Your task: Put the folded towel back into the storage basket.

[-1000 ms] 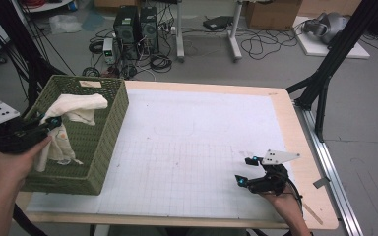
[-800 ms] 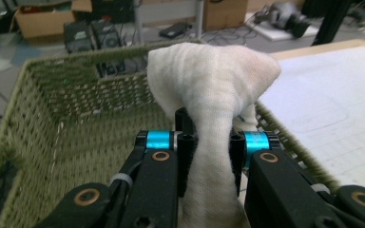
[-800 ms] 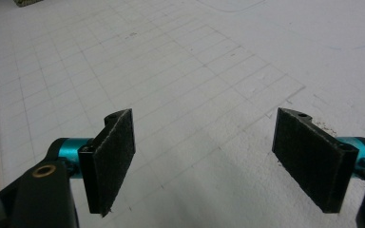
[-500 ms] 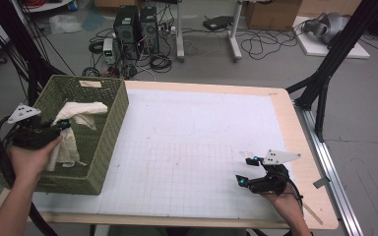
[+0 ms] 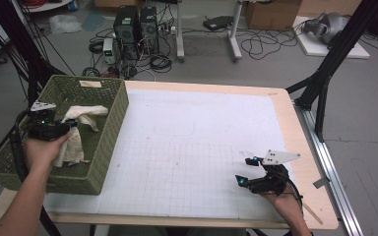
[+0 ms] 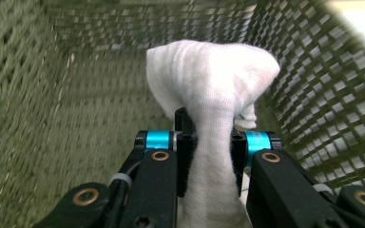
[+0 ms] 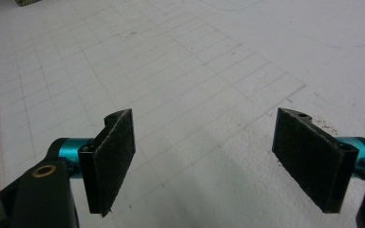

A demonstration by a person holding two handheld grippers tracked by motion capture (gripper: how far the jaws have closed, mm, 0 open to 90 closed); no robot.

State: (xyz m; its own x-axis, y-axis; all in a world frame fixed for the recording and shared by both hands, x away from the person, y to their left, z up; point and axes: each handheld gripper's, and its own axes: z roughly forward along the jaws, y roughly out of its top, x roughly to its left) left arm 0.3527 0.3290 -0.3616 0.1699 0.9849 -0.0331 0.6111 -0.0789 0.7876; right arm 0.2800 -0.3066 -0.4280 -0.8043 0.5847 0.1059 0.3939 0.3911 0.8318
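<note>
A white cloth [image 5: 78, 129] hangs inside a green woven basket [image 5: 109, 142] at the table's left end. My left gripper [image 5: 71, 129] is shut on the cloth, which bunches between its black jaws and billows above them in the left gripper view [image 6: 212, 90]. In that view the left gripper [image 6: 211, 142] points into the basket, whose mesh walls [image 6: 71, 85] surround it. Near the front right of the table my right gripper [image 5: 243, 171] rests low over the white gridded mat [image 5: 202, 142]. In its own view the right gripper [image 7: 204, 156] stands open, with bare mat between its pads [image 7: 111, 156].
The basket overhangs the table's left edge. The wooden table rim [image 5: 305, 147] runs along the right side. Beyond the far edge are computer towers [image 5: 135, 24], cables and black frame legs [image 5: 325, 73] on the floor.
My left hand has carried the cloth down and further into the basket. The basket has shifted a little. The right gripper has stayed where it was.
</note>
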